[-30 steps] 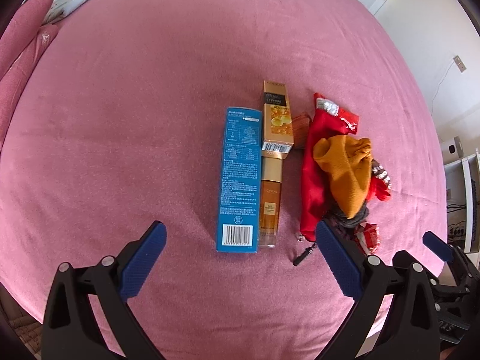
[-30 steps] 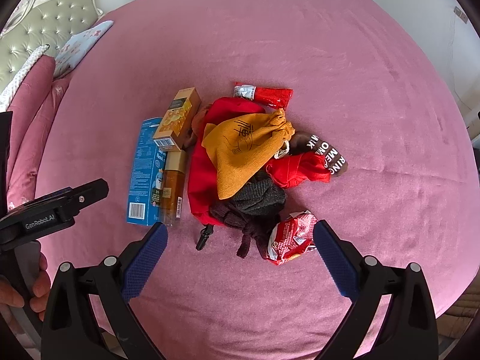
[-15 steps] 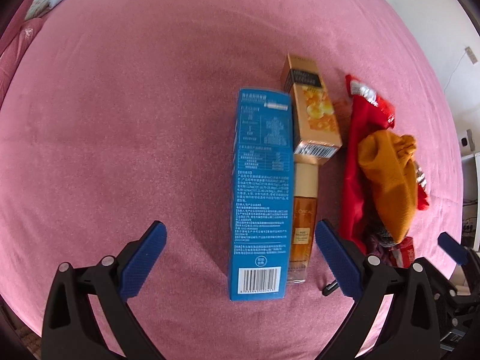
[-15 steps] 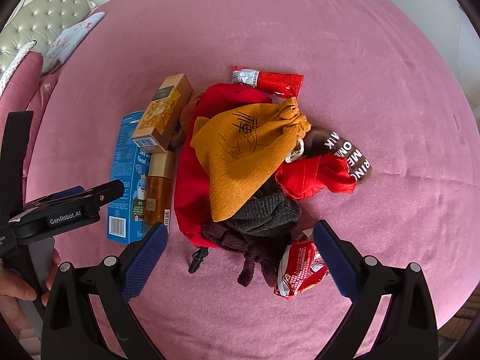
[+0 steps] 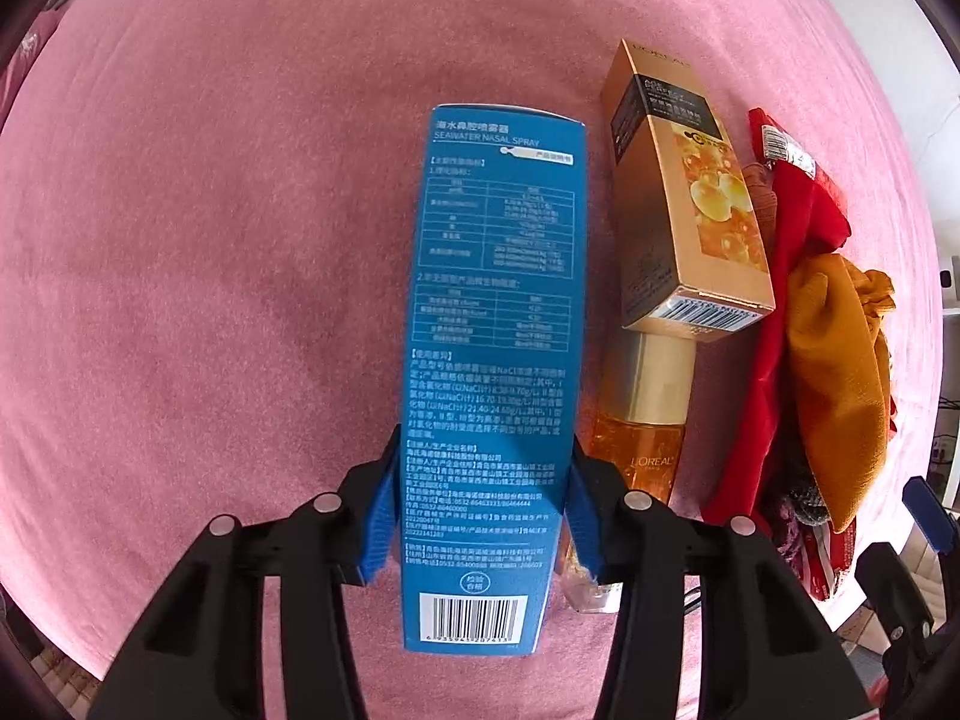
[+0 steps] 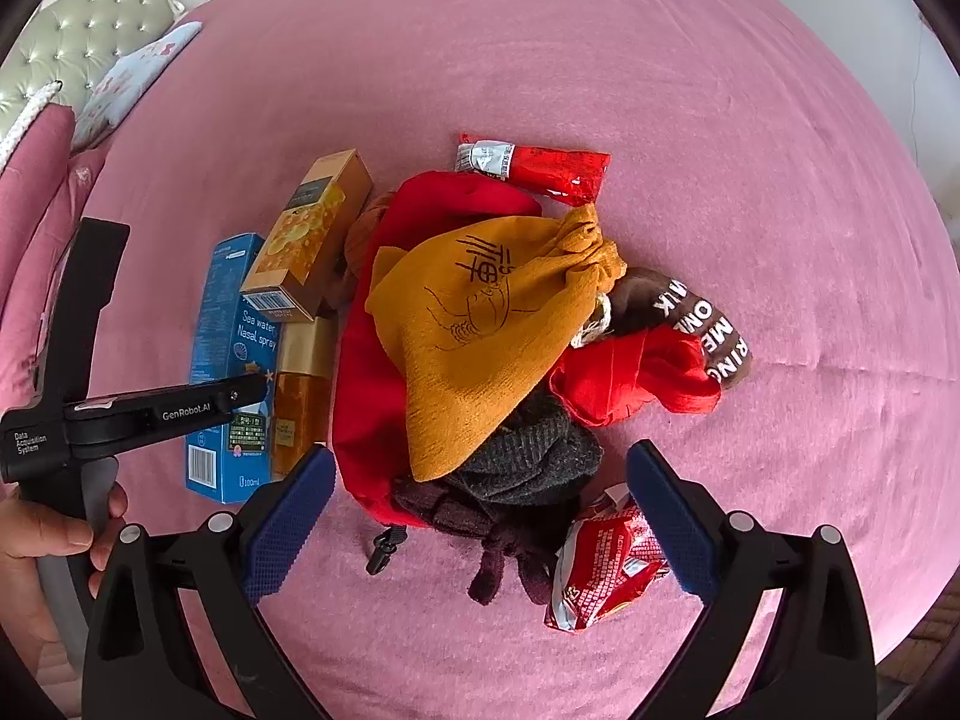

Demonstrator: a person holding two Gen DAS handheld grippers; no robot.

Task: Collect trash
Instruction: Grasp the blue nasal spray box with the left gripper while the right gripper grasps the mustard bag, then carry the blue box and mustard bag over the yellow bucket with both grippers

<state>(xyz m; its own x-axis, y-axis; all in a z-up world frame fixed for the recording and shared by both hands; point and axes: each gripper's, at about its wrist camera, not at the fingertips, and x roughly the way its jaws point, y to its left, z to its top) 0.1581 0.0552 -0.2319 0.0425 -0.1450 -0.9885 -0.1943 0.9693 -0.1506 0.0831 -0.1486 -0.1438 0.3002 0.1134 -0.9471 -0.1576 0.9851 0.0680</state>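
Here, left claw (image 5: 480,516) clamping blue box (image 5: 492,360), crumpled wrapper (image 6: 606,564) only right view

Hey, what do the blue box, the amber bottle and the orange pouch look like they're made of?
Blue box: printed cardboard, slight sheen, crisp folded edges.
Amber bottle: see-through glass or hard plastic, can't tell which; shiny gold cap.
Orange pouch: matte woven fabric, wrinkled, gathered at its neck.

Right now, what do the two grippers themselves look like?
Both are alike: the left gripper and right gripper have black plastic linkage arms with silver rivets and textured blue pads. The left one's black body carries white "GenRobot.AI" and "Data Acquisition System" lettering. A bare hand shows; no sleeve visible.
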